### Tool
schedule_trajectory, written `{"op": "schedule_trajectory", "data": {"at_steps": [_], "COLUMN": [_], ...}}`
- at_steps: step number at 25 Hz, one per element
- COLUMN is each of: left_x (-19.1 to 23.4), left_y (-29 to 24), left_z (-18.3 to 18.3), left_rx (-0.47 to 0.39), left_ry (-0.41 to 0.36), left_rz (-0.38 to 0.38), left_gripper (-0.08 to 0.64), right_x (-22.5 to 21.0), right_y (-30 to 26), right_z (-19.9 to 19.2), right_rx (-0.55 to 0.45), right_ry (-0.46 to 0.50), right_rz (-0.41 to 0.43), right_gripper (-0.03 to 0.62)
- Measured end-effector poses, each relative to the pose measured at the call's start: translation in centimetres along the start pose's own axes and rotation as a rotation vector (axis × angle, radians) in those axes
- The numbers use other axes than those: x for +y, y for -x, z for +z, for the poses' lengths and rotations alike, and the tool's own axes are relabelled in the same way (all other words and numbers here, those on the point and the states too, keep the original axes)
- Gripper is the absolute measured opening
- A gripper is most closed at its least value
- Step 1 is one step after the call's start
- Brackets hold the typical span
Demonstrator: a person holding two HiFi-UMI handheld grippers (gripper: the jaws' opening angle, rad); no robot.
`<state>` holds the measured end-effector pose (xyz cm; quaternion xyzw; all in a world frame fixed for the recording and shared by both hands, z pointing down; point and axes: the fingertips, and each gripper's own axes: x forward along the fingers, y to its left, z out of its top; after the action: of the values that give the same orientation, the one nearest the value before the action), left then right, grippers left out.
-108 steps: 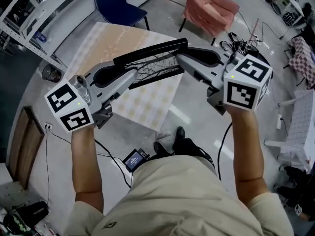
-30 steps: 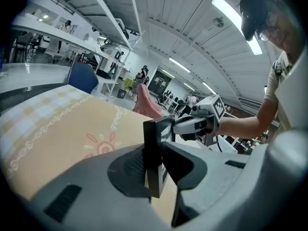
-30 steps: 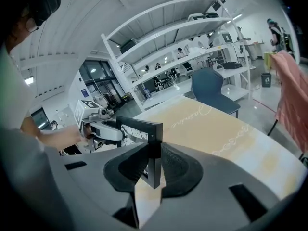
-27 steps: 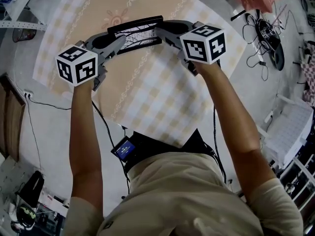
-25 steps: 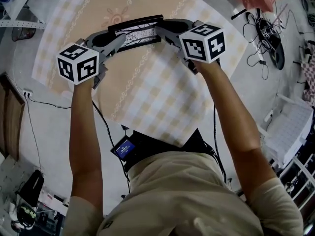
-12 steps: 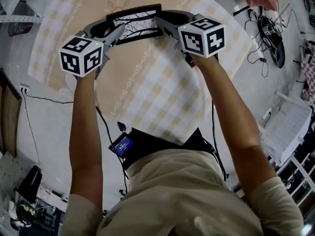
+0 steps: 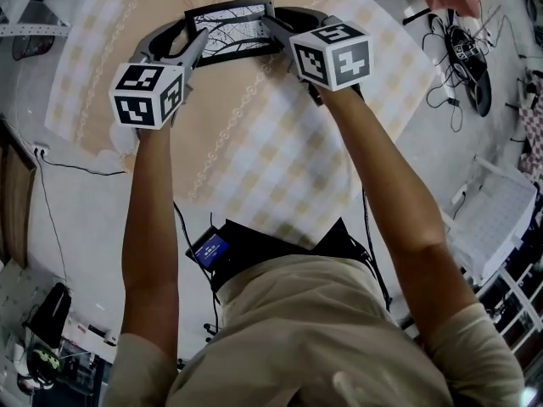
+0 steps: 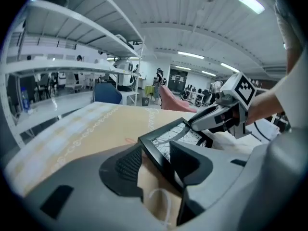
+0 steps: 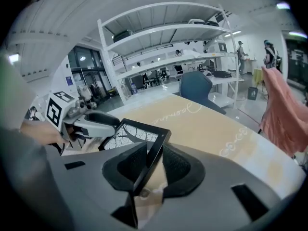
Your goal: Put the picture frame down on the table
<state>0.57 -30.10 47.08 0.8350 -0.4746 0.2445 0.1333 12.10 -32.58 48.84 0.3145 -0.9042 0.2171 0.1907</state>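
The picture frame [image 7: 231, 30] is black, with a print of bare branches. It hangs level between my two grippers, low over the table [image 7: 280, 142], which wears a beige checked cloth. My left gripper [image 7: 198, 47] is shut on the frame's left end, its edge clamped between the ribbed pads [image 8: 129, 163]. My right gripper [image 7: 270, 29] is shut on the right end, the frame's edge [image 9: 153, 154] standing between its jaws. I cannot tell whether the frame's underside touches the cloth.
A blue chair [image 9: 197, 88] and a pink armchair [image 9: 284, 105] stand past the table's far side. White shelving [image 8: 57, 66] runs along the left. Cables [image 7: 462, 58] lie on the floor at right, near a white rack [image 7: 501, 219].
Both grippers have carried the frame away from the person, from the table's corner to over its far part, and lower toward the cloth. Both stay shut on it.
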Motion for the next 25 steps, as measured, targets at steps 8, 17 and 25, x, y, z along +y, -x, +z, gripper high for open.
{"op": "schedule_trajectory", "data": {"at_steps": [8, 17, 25], "left_x": [-0.4, -2.9, -10.3], "left_y": [0.9, 6.3, 14.6], "left_z": [1.6, 8.2, 15.5], "left_rx": [-0.007, -0.147, -0.285], "left_ry": [-0.033, 0.007, 0.006], "left_rz": [0.012, 0.003, -0.057], "left_gripper": [0.184, 0.118, 0.005], "right_x": [-0.8, 1.2, 6.5], "right_y": [-0.1, 5.6, 18.0], "right_z": [-0.4, 5.3, 11.8], "right_rx": [0.055, -0.08, -0.251], "right_ry": [0.056, 0.089, 0.184], "right_rz": [-0.054, 0.024, 0.192], "right_gripper": [0.098, 0.074, 0.003]}}
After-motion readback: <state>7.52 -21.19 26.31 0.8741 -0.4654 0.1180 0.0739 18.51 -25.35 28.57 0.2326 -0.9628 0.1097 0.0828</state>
